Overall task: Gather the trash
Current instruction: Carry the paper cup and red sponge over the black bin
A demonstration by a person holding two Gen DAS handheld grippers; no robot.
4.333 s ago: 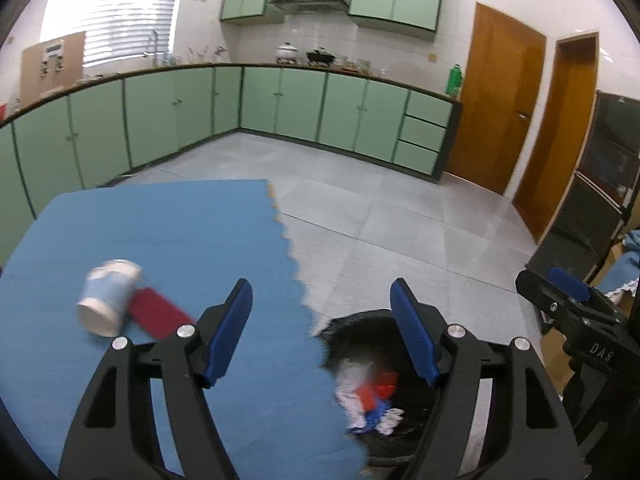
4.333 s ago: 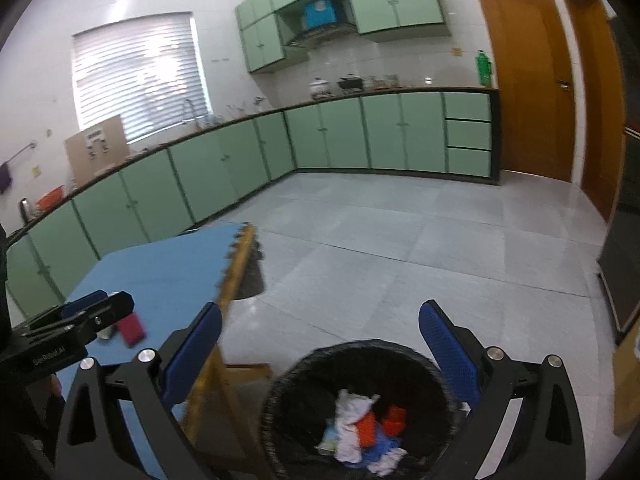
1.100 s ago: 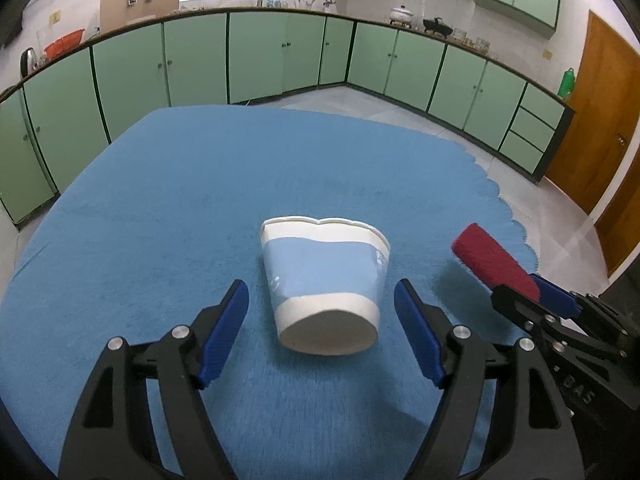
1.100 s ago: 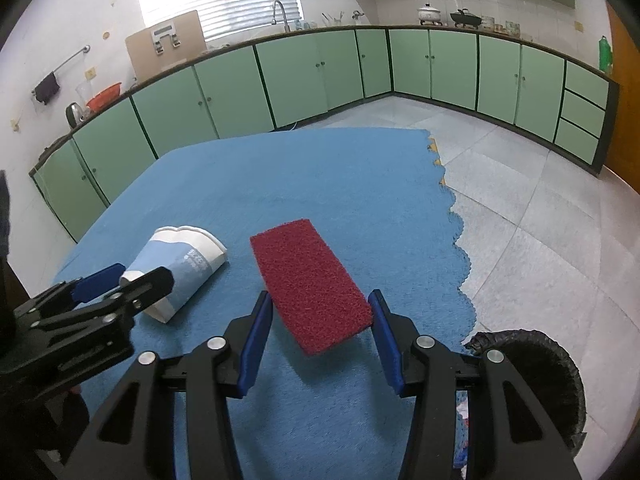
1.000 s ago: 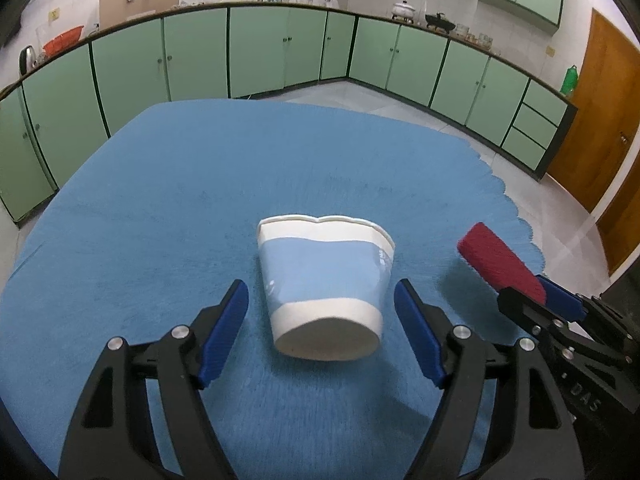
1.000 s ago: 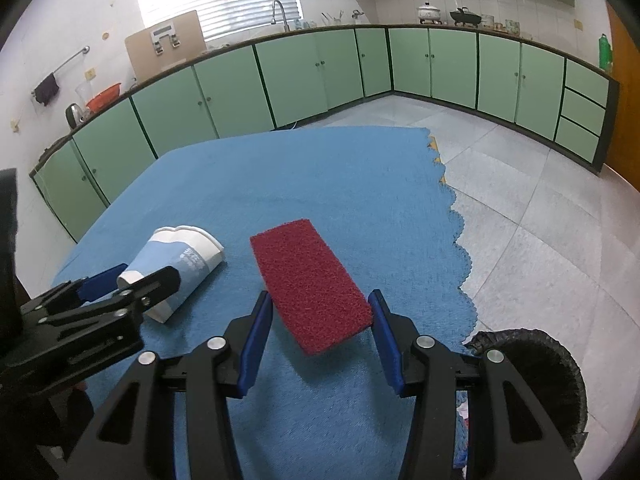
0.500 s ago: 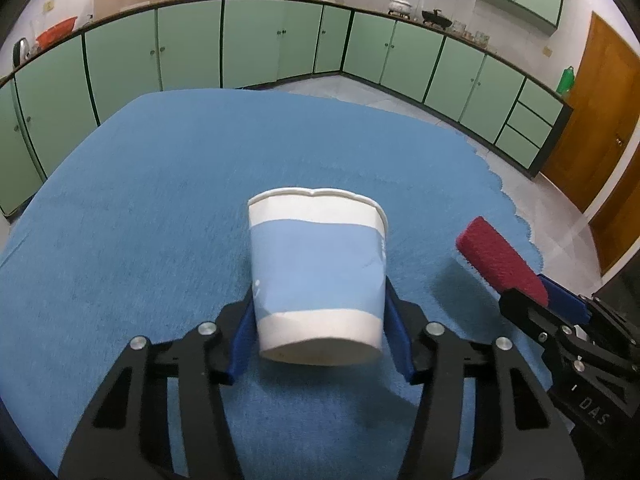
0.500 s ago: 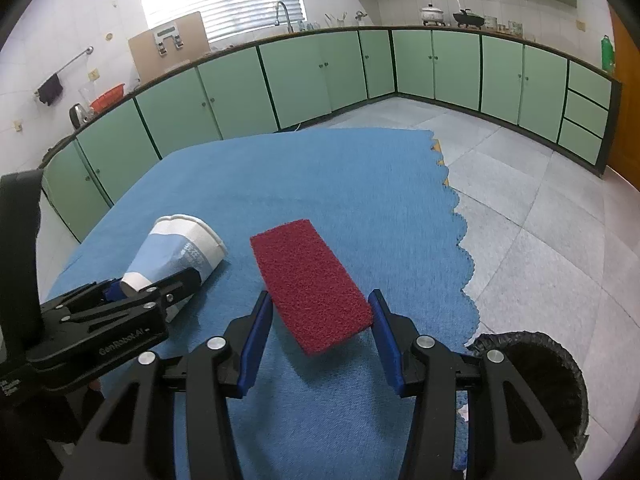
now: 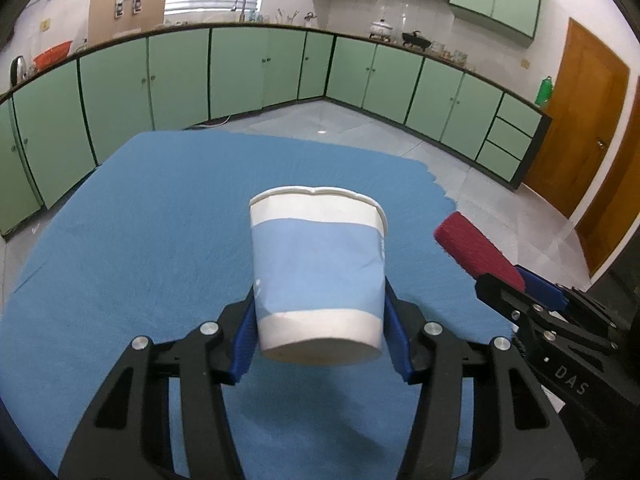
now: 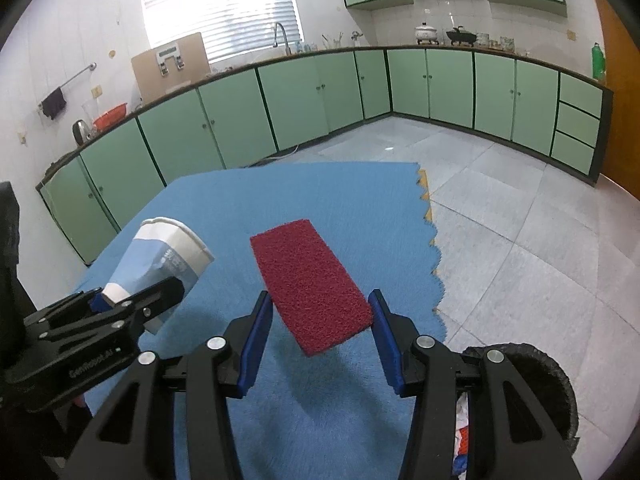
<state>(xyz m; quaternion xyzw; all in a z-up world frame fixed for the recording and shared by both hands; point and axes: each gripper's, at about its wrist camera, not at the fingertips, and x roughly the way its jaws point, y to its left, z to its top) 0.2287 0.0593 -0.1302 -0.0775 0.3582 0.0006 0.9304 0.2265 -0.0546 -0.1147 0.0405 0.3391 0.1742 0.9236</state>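
Observation:
A blue-and-white paper cup [image 9: 320, 280] lies on its side between my left gripper's [image 9: 320, 314] blue pads, rim pointing away. The pads press its sides, and it hangs just above the blue mat [image 9: 160, 220] with a shadow beneath it. In the right wrist view the same cup [image 10: 164, 256] sticks out of the left gripper [image 10: 132, 300] at the lower left. My right gripper [image 10: 318, 312] is shut on a flat dark-red scouring pad [image 10: 310, 284], held clear of the mat. That red pad [image 9: 476, 248] also shows at the right of the left wrist view.
A black-lined trash bin [image 10: 536, 372] holding several scraps stands on the tiled floor, off the mat's scalloped right edge [image 10: 438, 272]. Green cabinets [image 10: 304, 104] line the far walls. A wooden door [image 9: 580, 120] is at the right.
The left gripper's jaws have closed onto the cup and lifted it off the mat. The right gripper, still holding the red pad, has also risen a little.

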